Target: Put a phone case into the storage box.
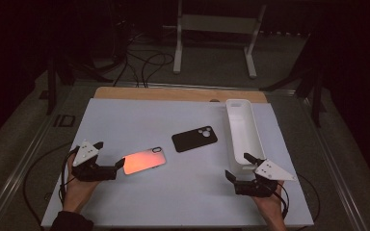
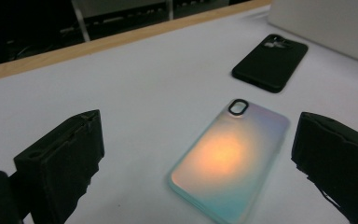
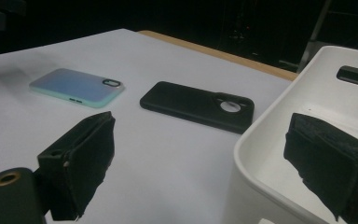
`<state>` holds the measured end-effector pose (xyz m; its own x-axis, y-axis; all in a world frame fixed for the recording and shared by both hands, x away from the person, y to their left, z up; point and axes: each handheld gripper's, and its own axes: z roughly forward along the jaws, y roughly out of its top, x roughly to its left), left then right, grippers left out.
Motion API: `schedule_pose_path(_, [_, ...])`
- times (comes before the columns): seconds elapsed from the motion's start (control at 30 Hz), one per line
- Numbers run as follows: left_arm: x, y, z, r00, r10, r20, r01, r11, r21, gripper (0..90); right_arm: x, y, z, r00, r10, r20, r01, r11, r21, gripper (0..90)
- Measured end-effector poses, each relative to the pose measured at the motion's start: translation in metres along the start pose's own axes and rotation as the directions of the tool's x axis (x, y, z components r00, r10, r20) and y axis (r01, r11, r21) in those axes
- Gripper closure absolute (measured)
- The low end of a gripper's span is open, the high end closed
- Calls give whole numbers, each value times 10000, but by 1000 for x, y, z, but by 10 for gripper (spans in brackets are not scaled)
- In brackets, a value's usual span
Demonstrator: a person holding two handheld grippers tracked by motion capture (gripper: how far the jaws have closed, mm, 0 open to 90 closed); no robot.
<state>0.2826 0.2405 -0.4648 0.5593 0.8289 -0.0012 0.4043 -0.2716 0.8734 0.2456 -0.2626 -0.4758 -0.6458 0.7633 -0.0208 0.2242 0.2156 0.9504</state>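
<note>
The iridescent phone case (image 1: 144,161) lies flat on the desk (image 1: 139,120), back up, towards the near left part of the white top. Its long axis runs slantwise, from near-left to far-right. The camera-hole end points right and slightly away, towards the black phone case (image 1: 194,139); the plain end points at the left tongs (image 1: 114,165).

The left tongs stand wide open with nothing between the jaws. In the left gripper view the case's near end lies between the two jaw tips, nearer the right-hand one, with no contact that I can make out. The right tongs (image 1: 237,167) are also spread wide and empty, at the near end of the white bin (image 1: 243,130), one jaw over its rim.

Count: two phone cases, one iridescent and one black, lying near each other but apart; one long white bin along the desk's right edge; two tongs.
</note>
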Motion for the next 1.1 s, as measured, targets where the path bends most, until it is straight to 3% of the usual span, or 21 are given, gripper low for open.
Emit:
schedule_pose_path(0.13, [5, 6, 13, 9998, -95, -152, 100, 9994, 329, 64, -2, -1, -1, 10000, 39, 51, -39, 10000, -24, 86])
schedule_pose_path(0.23, [7, 9, 21, 9993, -109, -354, 129, 9983, 570, 159, -2, 0, -1, 10000, 39, 68, -38, 10000, -43, 86])
schedule_pose_path(0.53, [13, 3, 46, 9999, -158, 33, 153, 9920, 1251, 615, -3, -1, -1, 10000, -32, 73, 32, 10000, -27, 86])
schedule_pose_path(0.73, [18, -4, 64, 9996, -267, -109, 284, 9770, 2115, 867, -3, 0, -2, 9999, -39, 99, 39, 10000, -92, 87])
schedule_pose_path(1.07, [16, -12, 79, 9995, -284, 158, 225, 9557, 2933, 899, -2, 0, -2, 10000, -34, 86, 35, 9999, -113, 87])
schedule_pose_path(1.1, [17, -15, 81, 9993, -364, 84, 320, 9503, 3096, 899, -2, 0, -2, 9999, -37, 98, 38, 9999, -127, 87])
